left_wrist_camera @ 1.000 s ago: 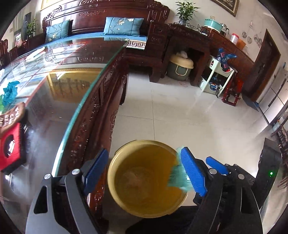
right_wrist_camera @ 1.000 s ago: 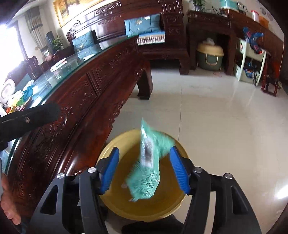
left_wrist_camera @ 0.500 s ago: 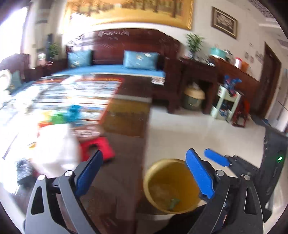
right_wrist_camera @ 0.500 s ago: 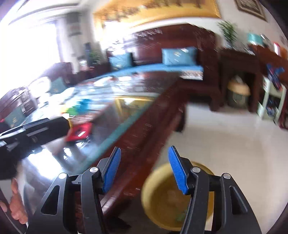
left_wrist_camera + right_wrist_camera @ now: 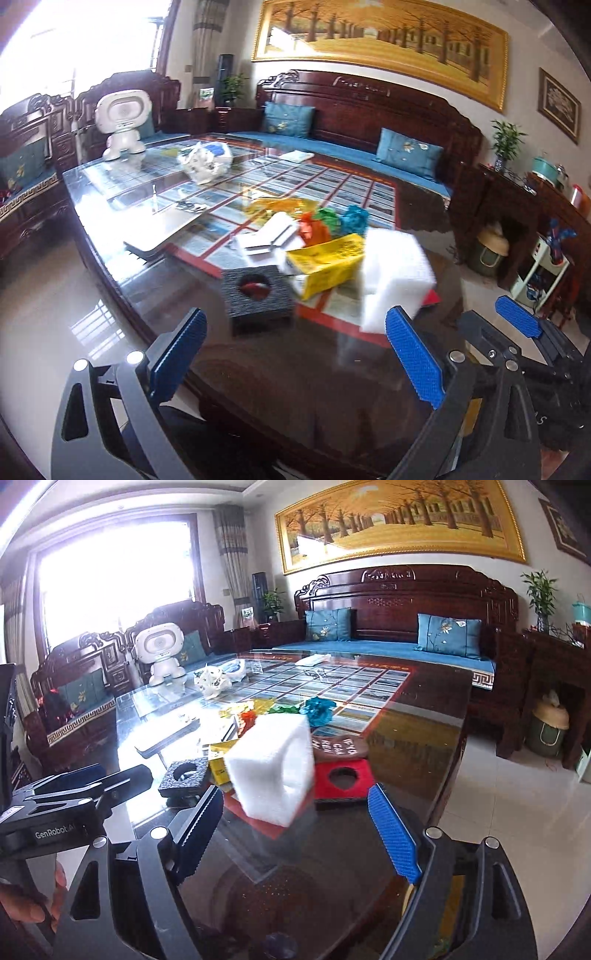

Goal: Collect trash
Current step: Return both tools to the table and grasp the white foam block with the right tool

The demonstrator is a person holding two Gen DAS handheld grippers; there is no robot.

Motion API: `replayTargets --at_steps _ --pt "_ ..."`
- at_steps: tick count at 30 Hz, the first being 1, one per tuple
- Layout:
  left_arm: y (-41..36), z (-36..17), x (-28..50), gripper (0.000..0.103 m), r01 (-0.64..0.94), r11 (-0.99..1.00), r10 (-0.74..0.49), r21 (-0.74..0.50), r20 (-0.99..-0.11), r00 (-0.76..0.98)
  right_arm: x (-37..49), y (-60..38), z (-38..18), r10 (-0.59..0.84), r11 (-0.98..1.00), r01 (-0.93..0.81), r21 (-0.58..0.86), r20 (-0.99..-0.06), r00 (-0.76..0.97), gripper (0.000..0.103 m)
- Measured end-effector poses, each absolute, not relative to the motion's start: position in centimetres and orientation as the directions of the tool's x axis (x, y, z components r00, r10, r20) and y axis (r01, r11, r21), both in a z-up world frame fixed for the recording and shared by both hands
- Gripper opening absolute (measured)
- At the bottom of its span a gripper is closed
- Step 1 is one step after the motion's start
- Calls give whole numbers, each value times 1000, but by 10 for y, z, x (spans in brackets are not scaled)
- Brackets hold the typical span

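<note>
A pile of trash lies on the glass-topped table (image 5: 303, 369): a white foam block (image 5: 395, 273) (image 5: 273, 768), a yellow packet (image 5: 325, 264), a black foam piece with a hole (image 5: 258, 295) (image 5: 184, 775), a red foam piece (image 5: 343, 779), white cards (image 5: 269, 240) and crumpled orange, green and teal wrappers (image 5: 332, 221) (image 5: 317, 709). My left gripper (image 5: 295, 362) is open and empty, low over the table's near end. My right gripper (image 5: 295, 834) is open and empty, just short of the white block. The bin is out of view.
A white toy robot (image 5: 122, 125), a white plastic bag (image 5: 205, 162) and a laptop (image 5: 166, 225) sit further back on the table. A carved wooden sofa (image 5: 399, 635) stands behind. Tiled floor (image 5: 517, 812) lies to the right, with a lidded basket (image 5: 550, 731).
The green wrapper dropped from my right gripper into the yellow bin. Both grippers then swung up from the bin to face the table top and its trash pile.
</note>
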State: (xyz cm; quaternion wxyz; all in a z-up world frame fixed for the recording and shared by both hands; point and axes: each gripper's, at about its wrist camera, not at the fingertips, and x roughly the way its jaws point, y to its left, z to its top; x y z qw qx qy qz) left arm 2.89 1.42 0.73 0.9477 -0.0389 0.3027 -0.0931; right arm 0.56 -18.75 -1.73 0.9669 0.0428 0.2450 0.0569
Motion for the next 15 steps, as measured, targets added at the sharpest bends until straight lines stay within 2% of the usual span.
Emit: replayTargets --at_steps 5,9,10,12,15 --pt "45 -3 38 99 106 984 -170 -143 -580 797 22 -162 -21 97 995 -66 81 -480 872 80" --pt "51 -13 50 99 84 984 -161 -155 -599 784 33 -147 -24 53 998 -30 59 -458 887 90" --pt "52 -15 53 99 81 984 -160 -157 -603 782 39 -144 -25 30 999 -11 44 -479 878 94" --pt "54 -19 58 99 76 983 -162 -165 -610 776 50 -143 -29 40 998 -10 61 -516 856 94" --pt "56 -25 65 99 72 983 -165 -172 -622 765 58 -142 -30 8 999 20 49 -510 860 95"
